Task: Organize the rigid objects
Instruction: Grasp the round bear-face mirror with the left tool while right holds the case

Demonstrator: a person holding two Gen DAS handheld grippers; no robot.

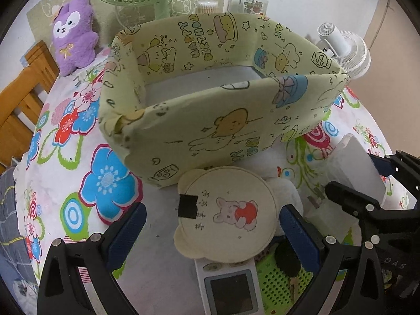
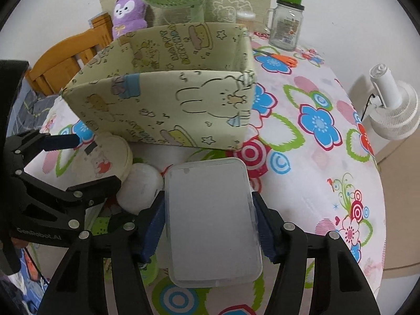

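Left gripper (image 1: pixel 211 219) sits with its 2 blue pads apart, straddling the round cream bear-eared case (image 1: pixel 225 215); gaps show on both sides, so nothing is gripped, and it looks lined up for a pinch across the case's width. The case lies flat just in front of the fabric storage box (image 1: pixel 223 123), partly covering a white remote with a screen (image 1: pixel 228 288), and a green perforated item (image 1: pixel 278 281) peeks out beside that. Next to the case is a white ball (image 2: pixel 140 187), touching or nearly touching it. Right gripper (image 2: pixel 210 225) has its jaws drawn in against the long sides of the frosted rectangular plastic container (image 2: pixel 212 220); both pads look pressed on the walls, so I judge it clamped, grabbed across the narrow dimension, likely because that span fits the jaws. The container's lid is on and its contents cannot be told through the cloudy plastic. The storage box stands open-topped on the floral tablecloth (image 2: pixel 315 157), well within reach of both grippers; only a pale bare floor shows inside, no items visible, so sorting is probably at an early stage. Orange scissors (image 2: pixel 283 59) and a glass jar (image 2: pixel 286 29) sit further back on the right.
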